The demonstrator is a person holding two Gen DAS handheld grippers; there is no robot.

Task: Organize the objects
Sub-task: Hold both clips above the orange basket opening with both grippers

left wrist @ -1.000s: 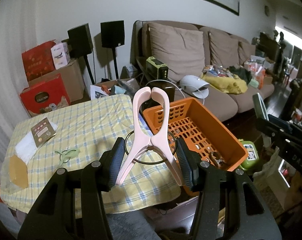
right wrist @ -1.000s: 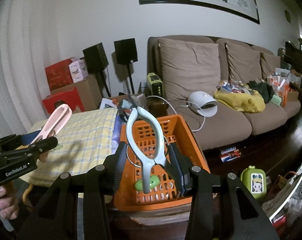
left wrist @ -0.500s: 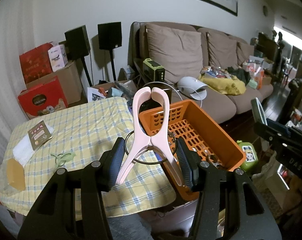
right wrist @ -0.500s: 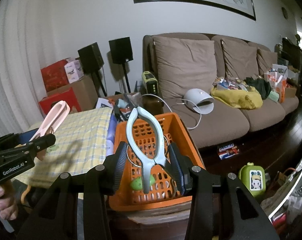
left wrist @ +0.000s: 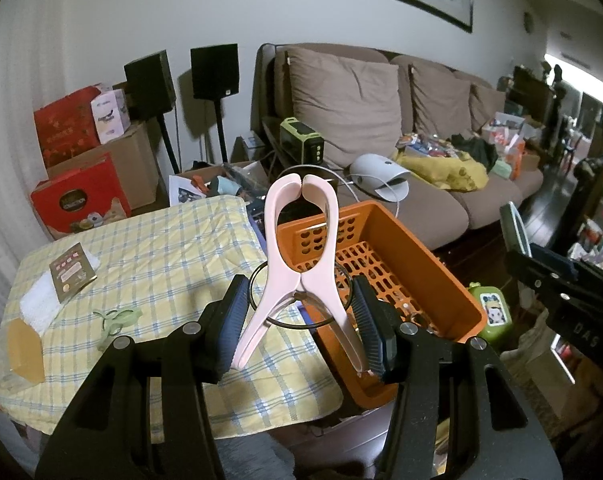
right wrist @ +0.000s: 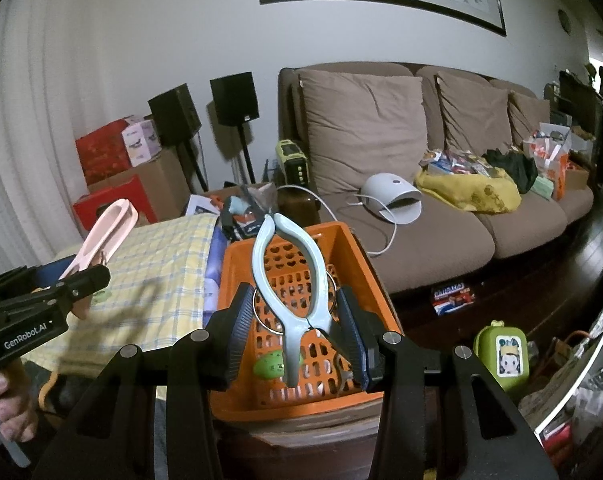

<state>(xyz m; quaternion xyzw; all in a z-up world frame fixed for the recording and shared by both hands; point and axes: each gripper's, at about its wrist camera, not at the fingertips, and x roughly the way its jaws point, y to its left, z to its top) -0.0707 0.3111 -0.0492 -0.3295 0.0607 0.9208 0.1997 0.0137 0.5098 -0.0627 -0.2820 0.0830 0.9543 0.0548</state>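
Note:
My left gripper [left wrist: 303, 326] is shut on a large pink clothes peg [left wrist: 299, 264], holding its two handles so the peg stands upright over the near left corner of the orange basket [left wrist: 433, 276]. Over that same basket [right wrist: 365, 264], my right gripper [right wrist: 297, 334] is shut on a pale blue peg [right wrist: 293, 280]. Inside the basket lies a small green peg [right wrist: 269, 366]. Another green peg [left wrist: 115, 318] rests on the yellow checked cloth [left wrist: 161, 264]. In the right wrist view the left gripper [right wrist: 41, 304] with its pink peg [right wrist: 105, 236] shows at the left.
A card packet [left wrist: 71, 272] on a white towel and an amber object [left wrist: 23, 350] lie at the cloth's left edge. Behind stand red boxes [left wrist: 77, 196], two speakers [left wrist: 213, 72] and a brown sofa [left wrist: 381, 120]. A green toy [right wrist: 501, 354] sits on the floor to the right.
The view in both cameras has shifted slightly, with the table and basket sliding a little leftward. Both pegs stay gripped as before.

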